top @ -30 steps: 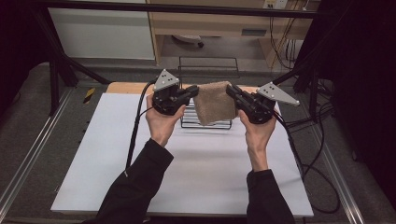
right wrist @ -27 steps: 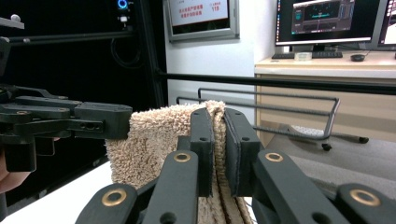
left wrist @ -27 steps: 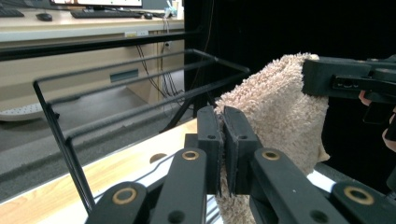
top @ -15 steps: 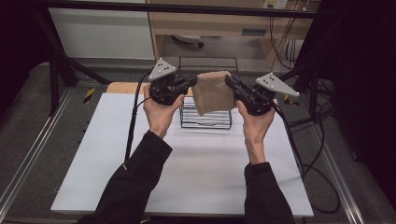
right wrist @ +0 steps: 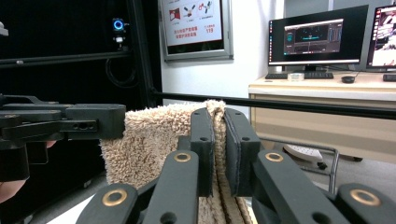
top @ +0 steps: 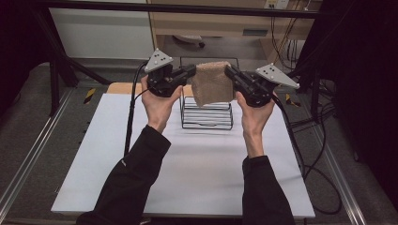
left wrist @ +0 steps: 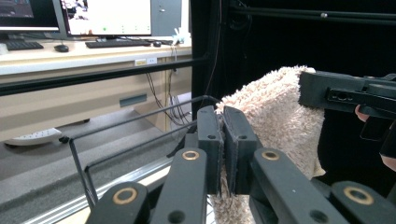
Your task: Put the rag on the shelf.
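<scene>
The left gripper (top: pixel 191 71) and the right gripper (top: pixel 229 72) each had their fingers closed on a top corner of the beige fluffy folded towel (top: pixel 213 84), held at the upper centre, above the black wire rack (top: pixel 207 114). Both corners should probably stay level so that the fold hangs straight.

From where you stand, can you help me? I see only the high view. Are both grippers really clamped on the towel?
Observer: Yes. In the left gripper view, the left gripper pinches the towel edge between shut jaws.
Operator: And the right one?
Observer: The right gripper is also shut, on the towel's top corner.
Operator: Is the towel touching the wire rack?
Observer: The left gripper view shows the wire rack behind the towel; contact I cannot tell.
</scene>
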